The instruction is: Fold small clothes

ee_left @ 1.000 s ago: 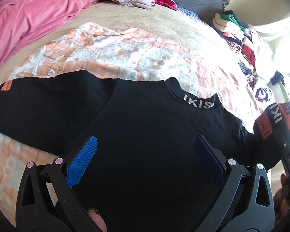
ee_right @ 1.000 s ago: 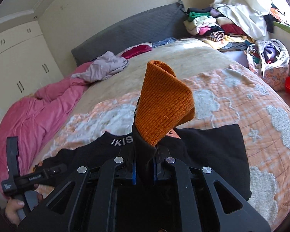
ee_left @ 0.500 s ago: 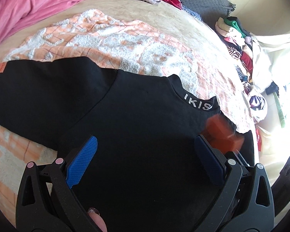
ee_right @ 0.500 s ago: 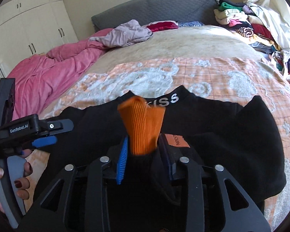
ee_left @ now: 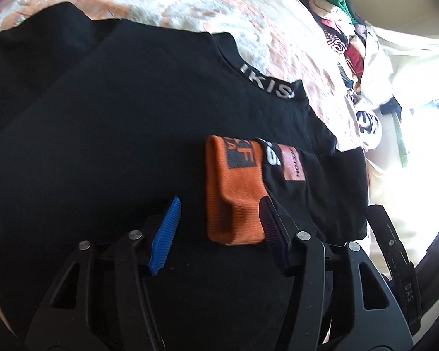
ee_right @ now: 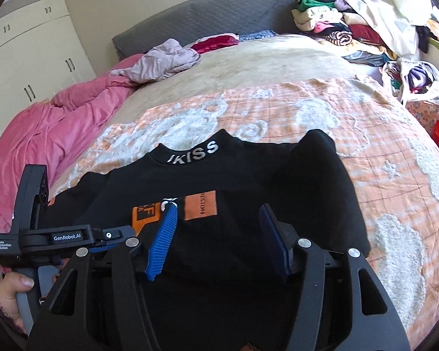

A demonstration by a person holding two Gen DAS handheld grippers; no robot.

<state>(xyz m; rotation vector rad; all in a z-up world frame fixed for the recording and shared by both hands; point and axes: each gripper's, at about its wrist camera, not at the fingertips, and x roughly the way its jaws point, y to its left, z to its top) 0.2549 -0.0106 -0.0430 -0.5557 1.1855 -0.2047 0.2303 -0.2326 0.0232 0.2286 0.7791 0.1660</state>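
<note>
Lying flat on the orange-and-white blanket [ee_right: 365, 134] of the bed, the black sweater [ee_right: 248, 172] had its right sleeve folded across the chest, orange cuff [ee_left: 234, 193] near the middle. Both the left tongs [ee_left: 219, 228] and right tongs [ee_right: 216, 237] hovered over it, blue pads apart, gripping nothing.

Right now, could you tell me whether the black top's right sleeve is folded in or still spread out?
Folded in: the sleeve lies across the black top, its orange cuff resting on the chest.

Each black tool [ee_right: 216, 239] has ribbed blue pads [ee_right: 162, 242] and silver screws [ee_right: 130, 242].
</note>
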